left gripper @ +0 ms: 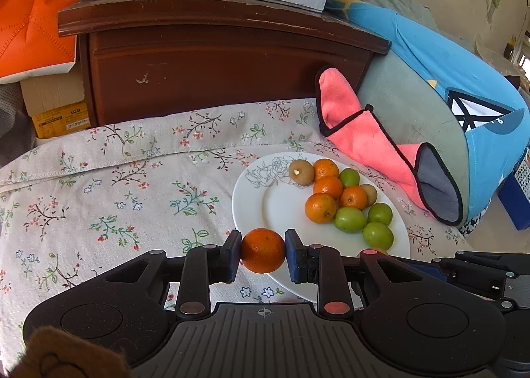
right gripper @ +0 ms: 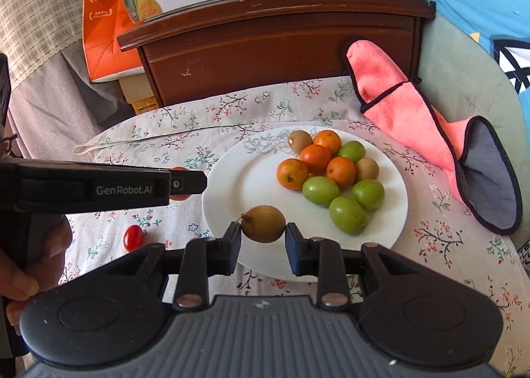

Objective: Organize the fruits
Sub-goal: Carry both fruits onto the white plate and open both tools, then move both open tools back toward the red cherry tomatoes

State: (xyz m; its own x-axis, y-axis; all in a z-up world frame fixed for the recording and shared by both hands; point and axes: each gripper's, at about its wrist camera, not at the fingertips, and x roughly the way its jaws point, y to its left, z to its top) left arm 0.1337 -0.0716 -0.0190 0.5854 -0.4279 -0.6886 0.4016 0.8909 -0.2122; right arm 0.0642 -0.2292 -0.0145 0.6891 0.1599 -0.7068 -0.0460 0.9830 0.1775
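Left wrist claw: the left claw (left gripper: pixel 263 251) is clenched on an orange (left gripper: pixel 262 250) over the plate (left gripper: pixel 251 202) rim.
Left wrist risk: round fruit, thin grip; it may slip and roll across the table (left gripper: pixel 99 199).
Right wrist claw: the right claw (right gripper: pixel 263 238) grasps a kiwi (right gripper: pixel 264 223) above the plate's near edge.
Right wrist risk: claws close together may collide.
Right wrist surroundings: tomato (right gripper: pixel 133 237) loose on cloth; pink towel (right gripper: pixel 414 119) beside plate; fruit pile (right gripper: pixel 331 172) crowds the far side.

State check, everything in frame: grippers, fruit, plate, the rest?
left gripper: shut on orange
right gripper: shut on kiwi
plate: holds oranges, green fruits, kiwis in a cluster
cherry tomato: loose on tablecloth
pink cloth: draped over cushion
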